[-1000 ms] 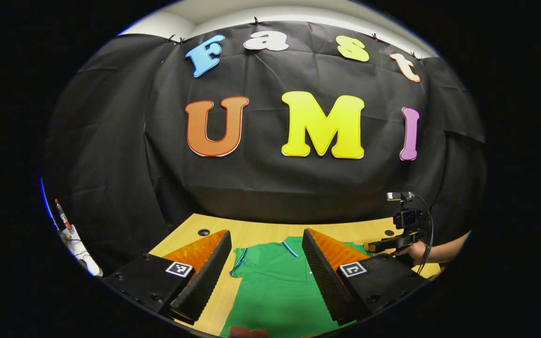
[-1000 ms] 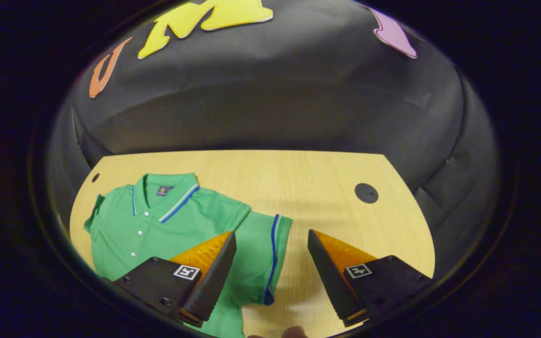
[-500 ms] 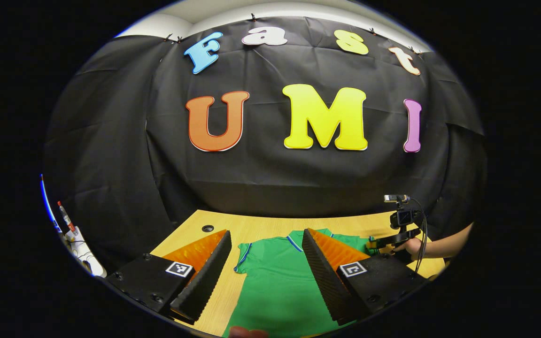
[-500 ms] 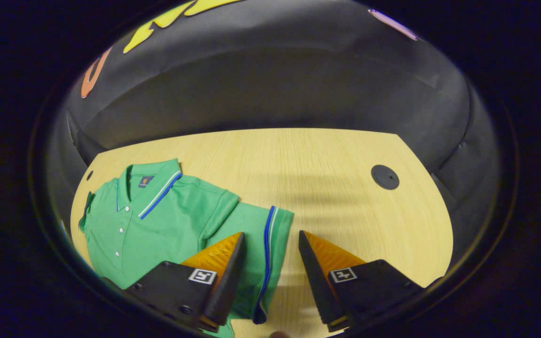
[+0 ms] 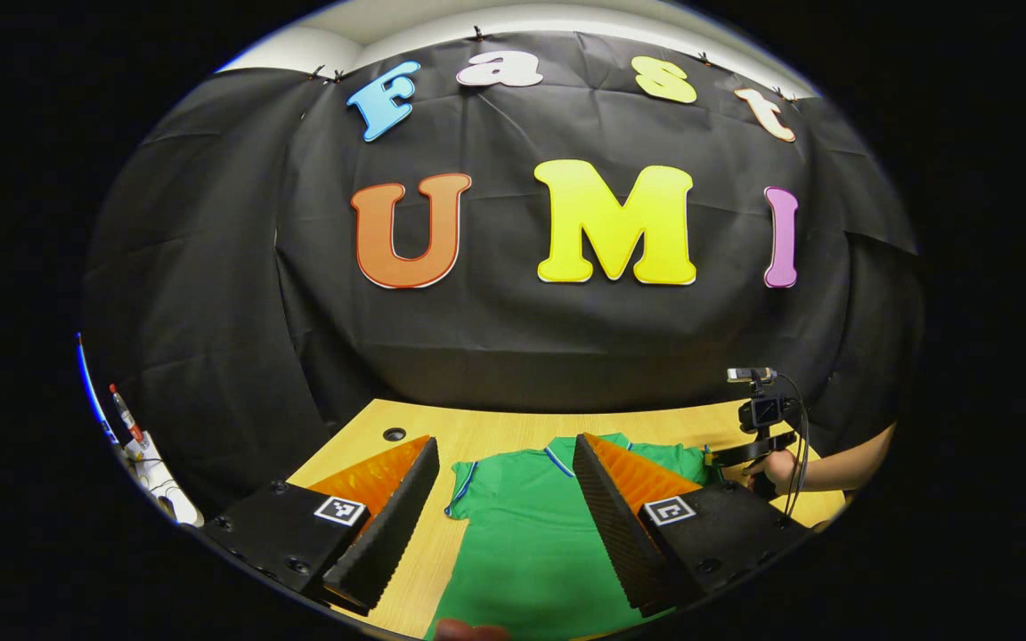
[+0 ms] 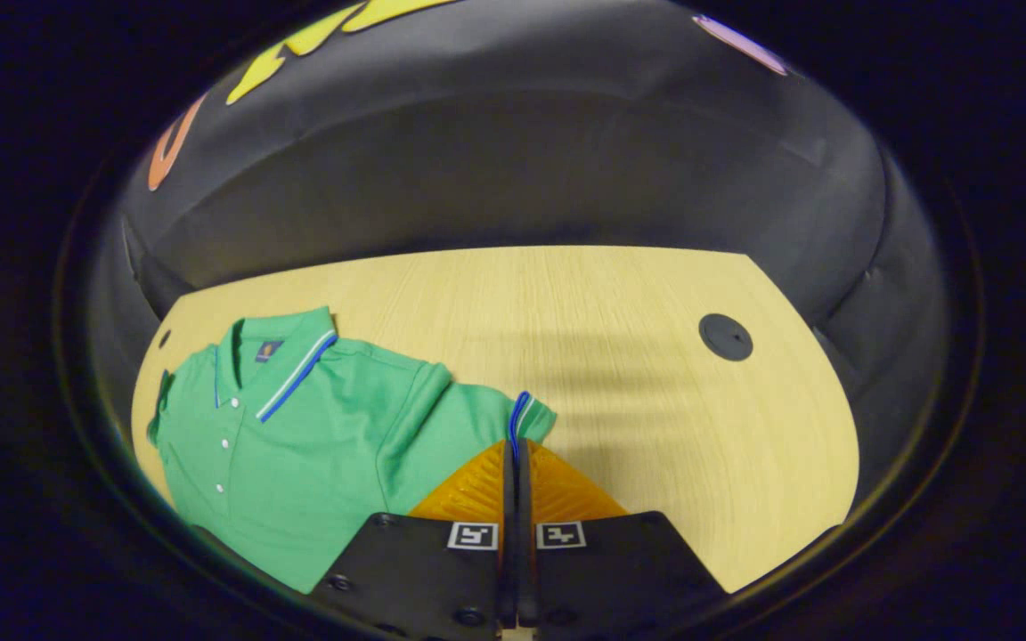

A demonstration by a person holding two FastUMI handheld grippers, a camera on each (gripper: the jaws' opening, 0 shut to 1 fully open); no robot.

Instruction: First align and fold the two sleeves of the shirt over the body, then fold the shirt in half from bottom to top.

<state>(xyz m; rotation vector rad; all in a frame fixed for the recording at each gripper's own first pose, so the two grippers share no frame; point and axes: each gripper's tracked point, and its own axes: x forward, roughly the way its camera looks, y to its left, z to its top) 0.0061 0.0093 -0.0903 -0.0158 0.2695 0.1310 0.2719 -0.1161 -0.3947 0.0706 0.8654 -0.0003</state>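
A green polo shirt (image 6: 299, 436) with blue and white trim lies face up on the wooden table (image 6: 620, 294), collar toward the booth wall. My right gripper (image 6: 514, 445) is shut on the striped cuff of the shirt's sleeve (image 6: 526, 414), which bunches up between the fingers. In the left gripper view the shirt (image 5: 522, 534) spreads out below my left gripper (image 5: 506, 442), which hovers open above it with nothing held. Farther off in that view the right gripper (image 5: 727, 454) sits low at the shirt's right side, held by a hand (image 5: 776, 465).
A black cable grommet (image 6: 726, 336) sits in the table at the right, and another grommet (image 5: 394, 434) at the far left corner. Bare wood lies to the right of the shirt. White gear with a red pen (image 5: 134, 436) stands off the table's left.
My right gripper has gone from open astride the sleeve cuff to shut on it. The left gripper has hardly moved and stays open.
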